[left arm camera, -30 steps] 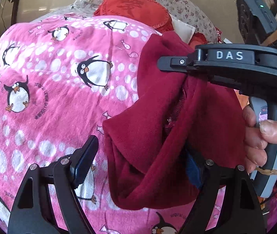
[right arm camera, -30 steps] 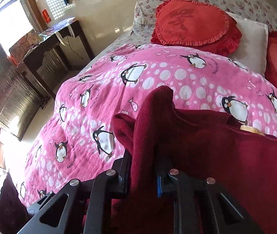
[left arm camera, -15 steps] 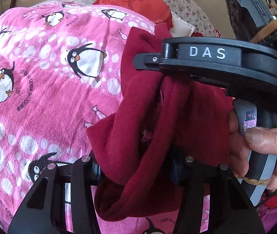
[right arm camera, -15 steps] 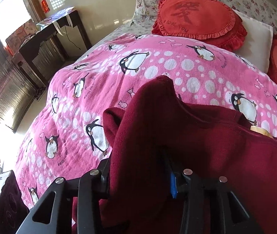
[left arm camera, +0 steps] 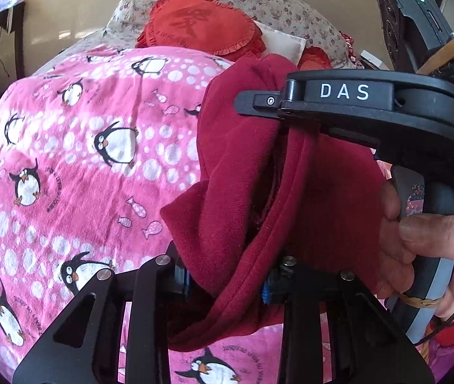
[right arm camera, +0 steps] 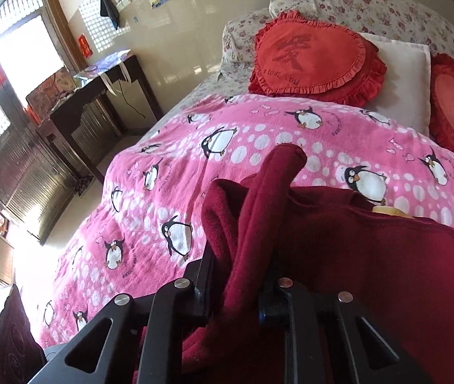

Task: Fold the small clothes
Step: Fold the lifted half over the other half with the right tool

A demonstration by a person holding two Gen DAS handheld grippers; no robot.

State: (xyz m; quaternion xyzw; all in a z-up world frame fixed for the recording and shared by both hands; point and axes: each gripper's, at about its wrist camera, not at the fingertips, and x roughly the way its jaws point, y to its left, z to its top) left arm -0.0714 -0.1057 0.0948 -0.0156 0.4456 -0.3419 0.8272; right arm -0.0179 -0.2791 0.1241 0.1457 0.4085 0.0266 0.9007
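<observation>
right gripper [right arm camera: 236, 291] — clamped on maroon garment [right arm camera: 371, 256] | above penguin blanket [right arm camera: 169, 166]

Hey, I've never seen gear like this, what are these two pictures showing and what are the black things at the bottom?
No robot here: a person carries a two-fingered clamp in each hand, each with its own camera looking along its fingers. One picture comes from the left hand-held gripper, the other from the right hand-held gripper. The left camera also catches the right one from the side, in the person's hand. Both are clamped on one dark red fleece garment, the left having just closed. Beneath lies a pink penguin-print blanket on a bed, with red heart-shaped cushions behind.
</observation>
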